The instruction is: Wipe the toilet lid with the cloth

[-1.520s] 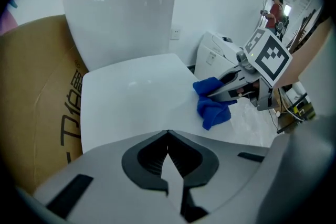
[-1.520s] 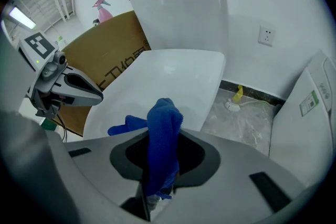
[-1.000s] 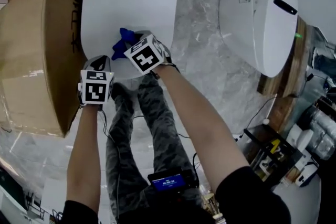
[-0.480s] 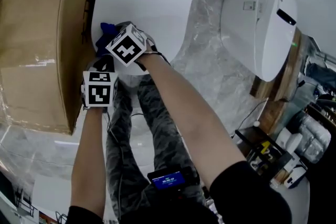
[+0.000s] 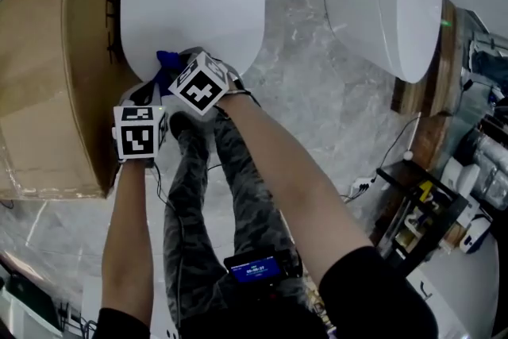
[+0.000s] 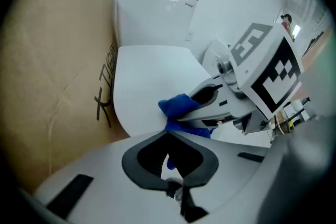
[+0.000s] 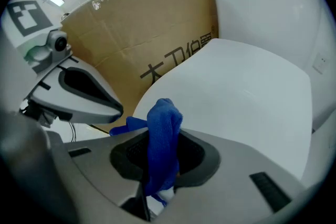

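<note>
The white toilet lid [image 5: 194, 0] is closed, at the top of the head view. A blue cloth [image 5: 166, 59] lies on the lid's near left edge, and my right gripper [image 5: 176, 71] is shut on it. In the right gripper view the cloth [image 7: 164, 134] bunches up between the jaws over the lid [image 7: 236, 86]. My left gripper [image 5: 145, 98] is shut and empty, just off the lid's front rim, beside the right one. From the left gripper view, its own closed tips [image 6: 167, 134] sit below the cloth [image 6: 177, 107] and the right gripper [image 6: 210, 105].
A big cardboard box [image 5: 48, 59] stands tight against the toilet's left side. A second white toilet [image 5: 389, 4] stands to the right across marble floor [image 5: 309, 91]. The person's legs [image 5: 214, 194] stand right below the lid. Shelves and cables [image 5: 429, 210] crowd the right edge.
The right gripper has dragged the cloth from the middle of the lid's front leftward to the edge by the box. The left gripper shifted only a little and stayed shut.
</note>
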{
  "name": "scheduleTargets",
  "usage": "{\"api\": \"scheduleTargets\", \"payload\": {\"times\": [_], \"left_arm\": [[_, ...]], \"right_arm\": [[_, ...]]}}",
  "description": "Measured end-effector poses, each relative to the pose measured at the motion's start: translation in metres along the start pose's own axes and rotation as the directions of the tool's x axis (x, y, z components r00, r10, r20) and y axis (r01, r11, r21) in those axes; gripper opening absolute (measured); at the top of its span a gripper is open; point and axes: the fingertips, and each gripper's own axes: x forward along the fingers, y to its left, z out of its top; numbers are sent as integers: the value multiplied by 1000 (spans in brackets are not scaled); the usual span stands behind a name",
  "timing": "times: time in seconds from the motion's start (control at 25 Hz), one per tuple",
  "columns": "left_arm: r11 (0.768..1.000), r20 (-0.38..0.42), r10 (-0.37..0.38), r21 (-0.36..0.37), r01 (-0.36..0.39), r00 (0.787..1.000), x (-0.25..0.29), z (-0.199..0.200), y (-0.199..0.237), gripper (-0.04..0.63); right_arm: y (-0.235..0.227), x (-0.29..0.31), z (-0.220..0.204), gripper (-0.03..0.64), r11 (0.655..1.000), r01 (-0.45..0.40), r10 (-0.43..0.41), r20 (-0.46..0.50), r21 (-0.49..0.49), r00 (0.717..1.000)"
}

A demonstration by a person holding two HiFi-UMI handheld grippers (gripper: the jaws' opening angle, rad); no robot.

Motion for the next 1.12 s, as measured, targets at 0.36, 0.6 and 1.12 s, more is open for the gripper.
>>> {"api": "scheduleTargets", "payload": {"times": [0.36,0.6,1.12], "left_arm": [[997,-45,0,78,4,999,20,14,-40,11],[992,-45,22,129,-16,999,37,39,-64,11],[988,-82,43,149,-30,996,58,65,-79,11]], "right_arm": [[-37,-47,-77,95,998,18,-16,-23,65,1000],[-93,-78,-97,95,992,36,-35,-12,118,999],[-153,-87,-71,95,962,88,-104,50,258,993]]}}
